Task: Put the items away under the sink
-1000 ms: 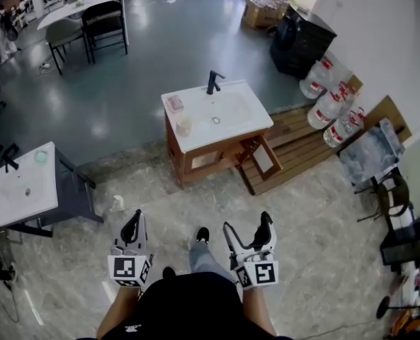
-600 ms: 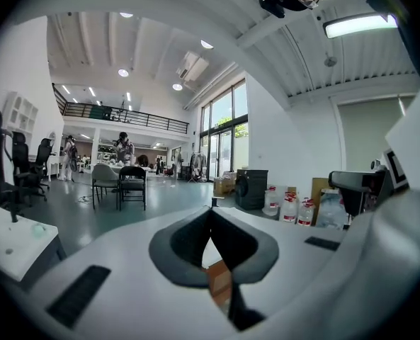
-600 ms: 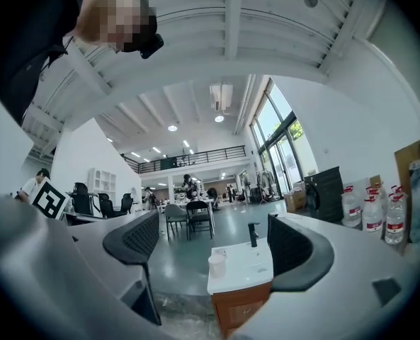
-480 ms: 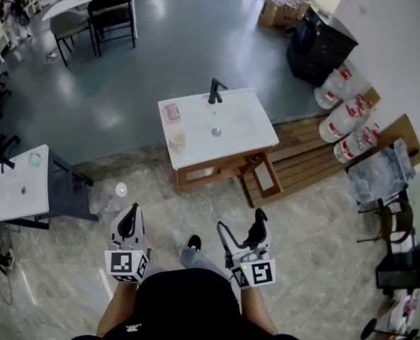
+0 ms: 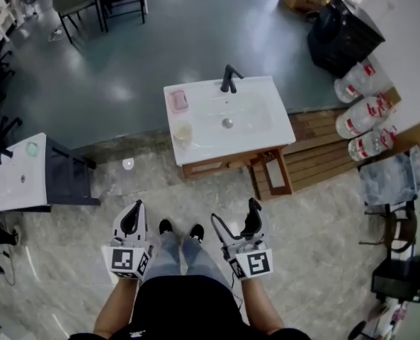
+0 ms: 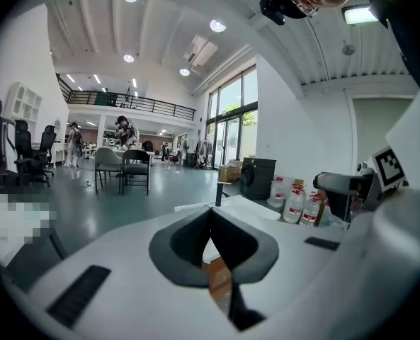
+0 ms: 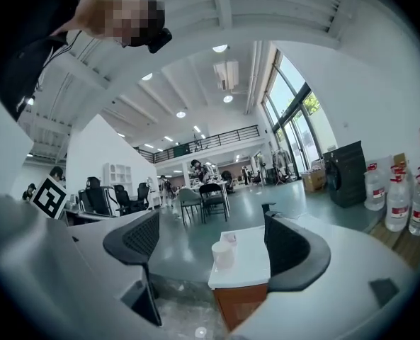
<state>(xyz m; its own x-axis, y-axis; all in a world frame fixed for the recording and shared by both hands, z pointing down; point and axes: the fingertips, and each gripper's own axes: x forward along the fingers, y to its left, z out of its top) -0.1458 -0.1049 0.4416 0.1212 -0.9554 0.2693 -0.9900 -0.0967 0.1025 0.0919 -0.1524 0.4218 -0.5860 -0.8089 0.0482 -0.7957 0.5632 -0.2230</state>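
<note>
White sink (image 5: 266, 129) ahead, cup (image 5: 183, 132) on it (pink dish (image 5: 178, 101) beside), pallet (image 5: 323, 151) right

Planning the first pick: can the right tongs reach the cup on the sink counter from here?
Probably not yet. Nothing blocks the open right tongs, but bare floor separates them from the counter where the cup stands; a step closer seems needed.

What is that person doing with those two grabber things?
A person stands facing a white sink with a gripper in each hand. Both are empty: the left hand-held gripper is shut and the right hand-held gripper is open. A cup and a pink dish sit on the sink top, not yet touched.
</note>
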